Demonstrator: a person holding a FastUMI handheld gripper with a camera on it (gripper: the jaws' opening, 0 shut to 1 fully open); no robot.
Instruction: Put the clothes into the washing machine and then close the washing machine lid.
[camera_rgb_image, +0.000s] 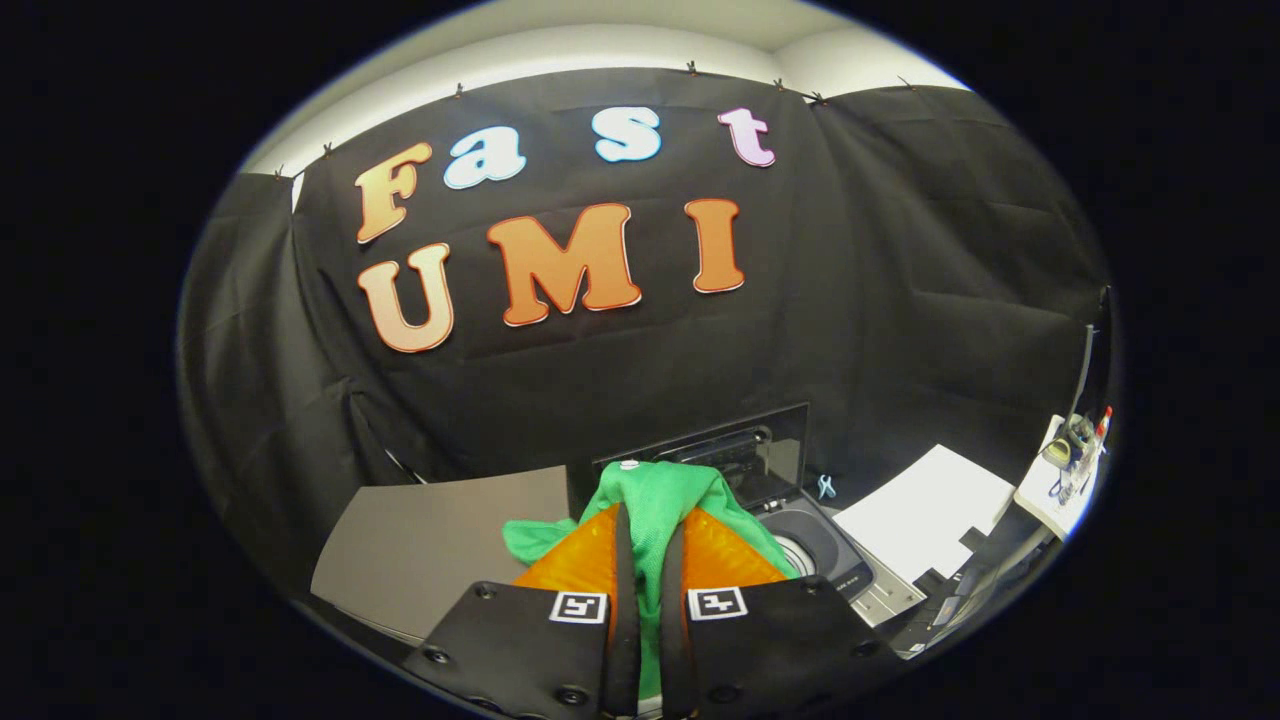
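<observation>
Gripper view: the tongs (645, 560) sit low in the foreground, their two orange fingers (575, 560) drawn close together and clamped on a green cloth (655, 500). The cloth fills the narrow gap between the fingers and runs down that gap toward the black finger mounts, each of which carries a small square black-and-white marker (578, 606). Above the fingertips the cloth bunches into a rounded mound that rises past both tips. One fold spills out to the left of the left finger, and another drapes over the right finger toward the washer (820, 545). A small white tag or button lies on top of the mound; which of the two it is cannot be told. The cloth is held up off the surfaces and partly hides what lies straight ahead. The washer stands just beyond and to the right of the fingers. Its dark grey top shows a round opening with a pale rim, partly covered by the cloth's right fold. The raised lid (745, 450), dark and glossy, stands upright behind the mound against the black booth wall. A grey panel (440, 545) lies flat to the left of the fingers. To the right of the washer lies a white sheet (925, 510) on the desk (975, 580), with a small blue clip (826, 487) near the wall between them. Farther right stands a cluster of small bottles (1075, 450).
</observation>
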